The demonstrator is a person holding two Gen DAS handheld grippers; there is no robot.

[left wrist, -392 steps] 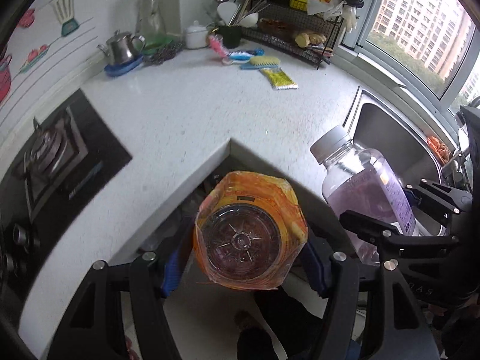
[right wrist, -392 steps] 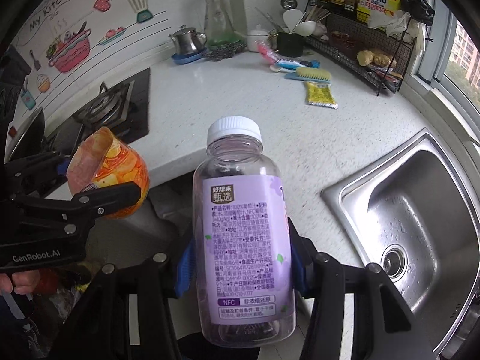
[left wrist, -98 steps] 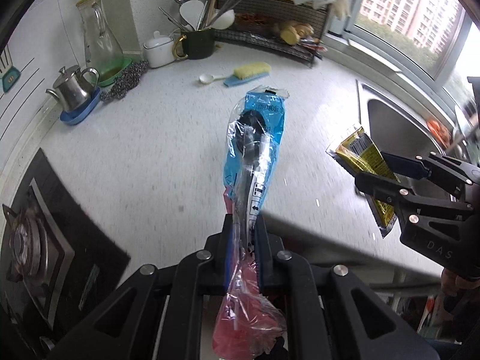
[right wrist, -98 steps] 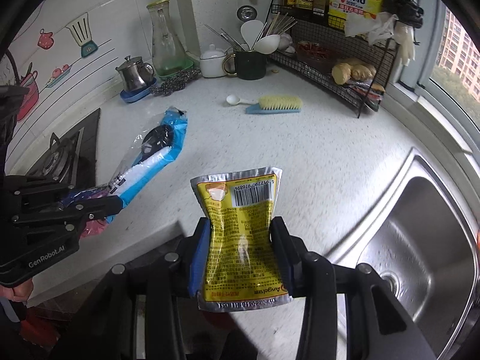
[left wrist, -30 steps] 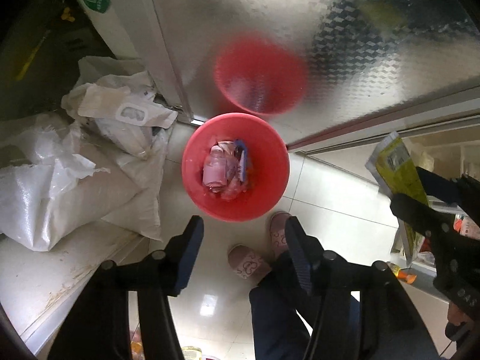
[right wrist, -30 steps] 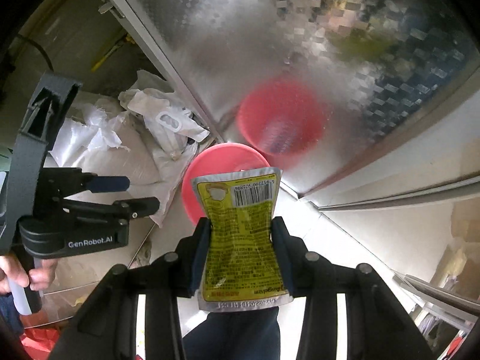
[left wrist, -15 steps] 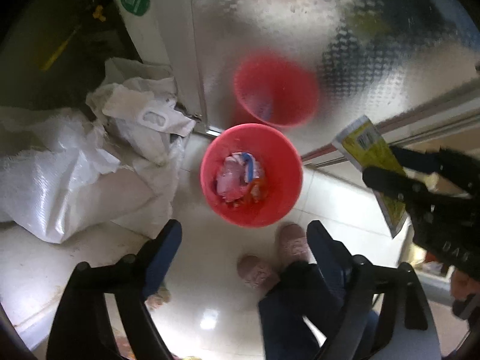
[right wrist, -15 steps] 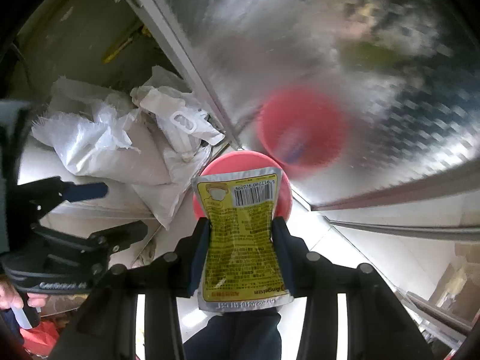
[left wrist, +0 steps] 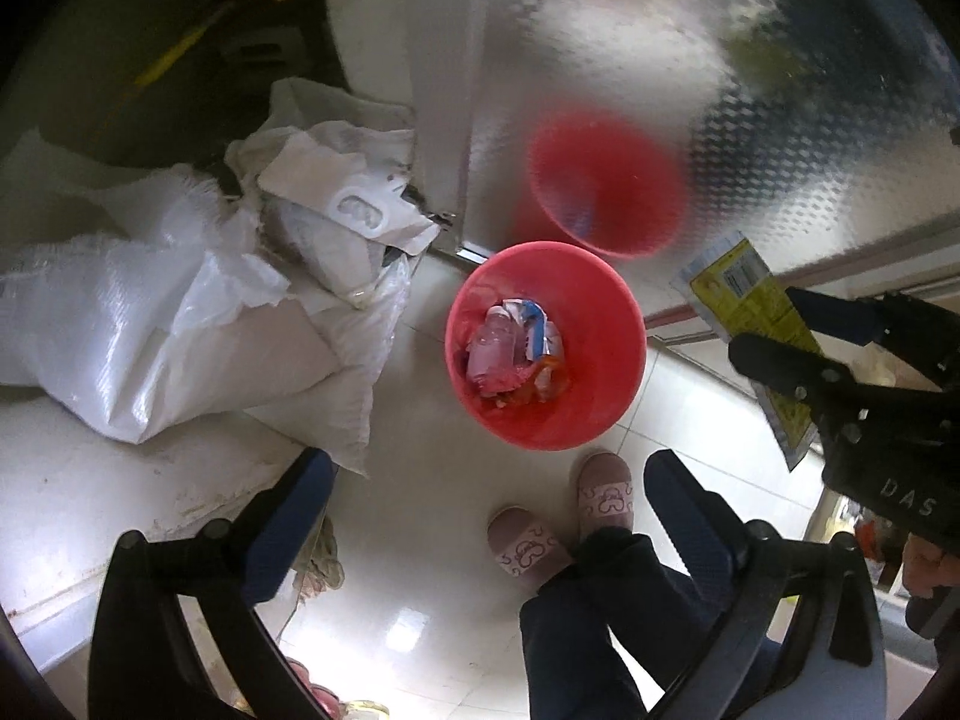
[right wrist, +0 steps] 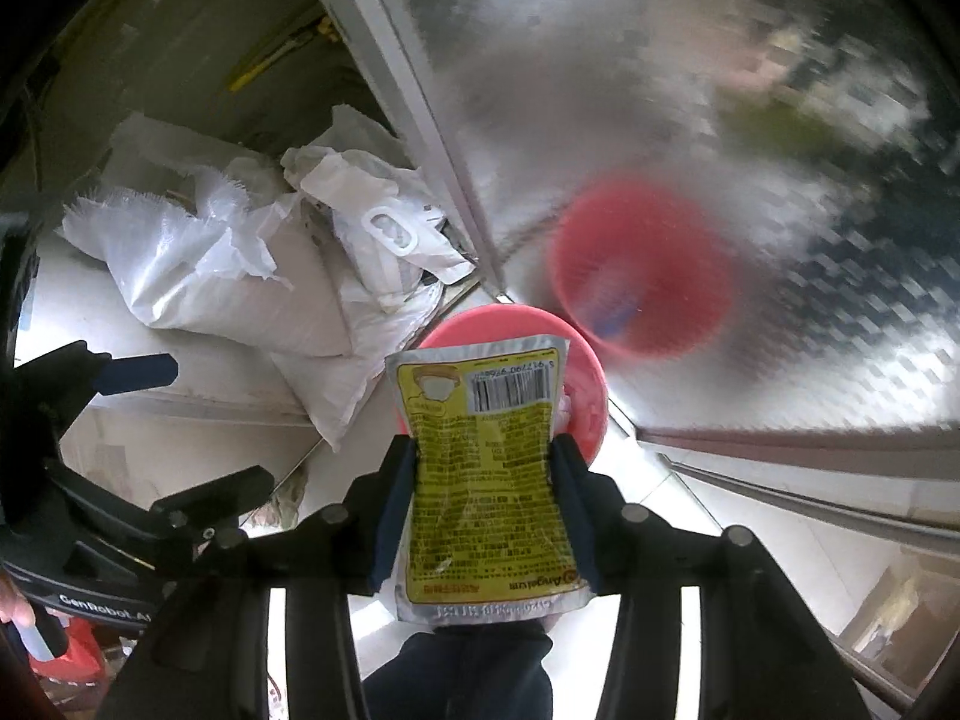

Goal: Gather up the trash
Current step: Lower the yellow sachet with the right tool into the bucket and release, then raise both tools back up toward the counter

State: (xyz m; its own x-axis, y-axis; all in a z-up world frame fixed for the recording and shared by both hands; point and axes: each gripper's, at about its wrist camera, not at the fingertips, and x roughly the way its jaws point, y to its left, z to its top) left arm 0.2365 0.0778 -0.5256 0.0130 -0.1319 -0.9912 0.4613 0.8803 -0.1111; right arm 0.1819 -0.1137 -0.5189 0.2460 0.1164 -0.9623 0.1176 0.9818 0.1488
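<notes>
A red bin (left wrist: pixel 600 420) stands on the floor, holding a bottle and wrappers (left wrist: pixel 510 348). My left gripper (left wrist: pixel 489 474) points straight down just in front of the bin; its jaws are opening wide with nothing between them. At the right edge of that view my right gripper (left wrist: pixel 798 330) carries a yellow pouch (left wrist: pixel 738 288). In the right wrist view the yellow pouch (right wrist: pixel 480 510) sits between the pads of my right gripper (right wrist: pixel 483 450), whose jaws are starting to open, and it covers most of the red bin (right wrist: pixel 480 324). The left gripper (right wrist: pixel 180 432) shows at the left.
White woven sacks (left wrist: pixel 180 330) lie piled left of the bin. A patterned metal cabinet door (left wrist: pixel 750 90) behind it mirrors the bin. A person's slippers (left wrist: pixel 603 495) and dark trouser legs stand on the glossy tiled floor right in front of the bin.
The left jaws have spread much wider and stay empty. The right gripper has carried the yellow pouch closer over the red bin.
</notes>
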